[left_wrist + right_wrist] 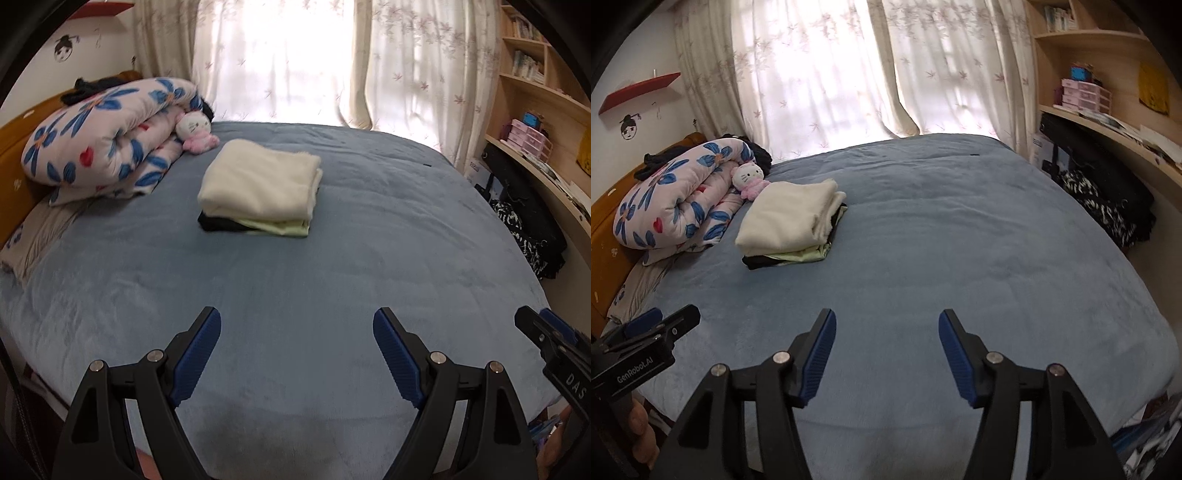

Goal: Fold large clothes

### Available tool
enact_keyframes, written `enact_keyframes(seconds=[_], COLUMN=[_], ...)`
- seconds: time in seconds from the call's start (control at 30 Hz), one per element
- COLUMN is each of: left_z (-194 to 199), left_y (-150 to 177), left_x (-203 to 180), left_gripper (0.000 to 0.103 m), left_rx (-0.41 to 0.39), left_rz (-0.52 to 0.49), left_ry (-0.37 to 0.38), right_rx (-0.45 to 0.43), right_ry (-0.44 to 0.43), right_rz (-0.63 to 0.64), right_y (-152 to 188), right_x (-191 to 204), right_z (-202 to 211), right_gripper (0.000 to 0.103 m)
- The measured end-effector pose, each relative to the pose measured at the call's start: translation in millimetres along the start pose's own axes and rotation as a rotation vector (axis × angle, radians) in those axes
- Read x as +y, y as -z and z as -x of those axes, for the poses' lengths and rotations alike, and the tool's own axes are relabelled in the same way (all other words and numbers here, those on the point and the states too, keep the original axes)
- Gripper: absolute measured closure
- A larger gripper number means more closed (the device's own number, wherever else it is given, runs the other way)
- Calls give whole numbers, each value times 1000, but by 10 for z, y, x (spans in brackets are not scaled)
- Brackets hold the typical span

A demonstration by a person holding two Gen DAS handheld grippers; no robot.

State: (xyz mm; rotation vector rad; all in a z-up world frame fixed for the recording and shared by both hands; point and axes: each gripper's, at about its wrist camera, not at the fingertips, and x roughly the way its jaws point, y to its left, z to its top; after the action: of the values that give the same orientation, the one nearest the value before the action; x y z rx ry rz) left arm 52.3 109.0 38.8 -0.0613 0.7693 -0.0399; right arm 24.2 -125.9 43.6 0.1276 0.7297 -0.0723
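A stack of folded clothes (258,184) lies on the blue bedspread (295,288), toward the head of the bed: a cream fleece piece on top, a pale green one and a black one beneath. It also shows in the right wrist view (792,225). My left gripper (297,332) is open and empty, held above the near part of the bed, well short of the stack. My right gripper (886,332) is open and empty, to the right of the left one. Each gripper's tip shows at the edge of the other's view.
A rolled floral quilt (107,140) and a pink plush cat (197,129) lie at the headboard on the left. Curtains (280,59) hang behind the bed. Curved shelves (546,110) and dark bags (524,214) stand along the right side.
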Motion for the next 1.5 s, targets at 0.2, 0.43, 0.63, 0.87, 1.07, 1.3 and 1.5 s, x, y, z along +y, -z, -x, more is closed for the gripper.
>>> enact_keyframes(seconds=[0.2, 0.43, 0.63, 0.87, 1.07, 1.3, 1.5], left_z=[-87, -124, -145, -137, -162, -197, -215], left_y=[207, 400, 476, 512, 518, 520, 512], left_x=[46, 6, -23, -90, -119, -113, -126], left_gripper=[19, 19, 19, 19, 19, 19, 19], left_rx=[45, 73, 86, 84, 90, 100, 104], left_rz=[12, -18, -25, -50, -58, -59, -60], left_ry=[-5, -6, 4, 8, 16, 12, 9], right_rx=[9, 44, 56, 53, 55, 54, 57], right_ry=[15, -22, -13, -8, -10, -2, 1], right_rz=[52, 53, 86, 112, 116, 114, 110], right_y=[241, 448, 502, 525, 529, 550, 557], right_x=[132, 192, 277, 334, 346, 363, 347], right_z=[-26, -84, -112, -116, -123, -143, -167], right_gripper=[41, 39, 38, 38, 38, 38, 38])
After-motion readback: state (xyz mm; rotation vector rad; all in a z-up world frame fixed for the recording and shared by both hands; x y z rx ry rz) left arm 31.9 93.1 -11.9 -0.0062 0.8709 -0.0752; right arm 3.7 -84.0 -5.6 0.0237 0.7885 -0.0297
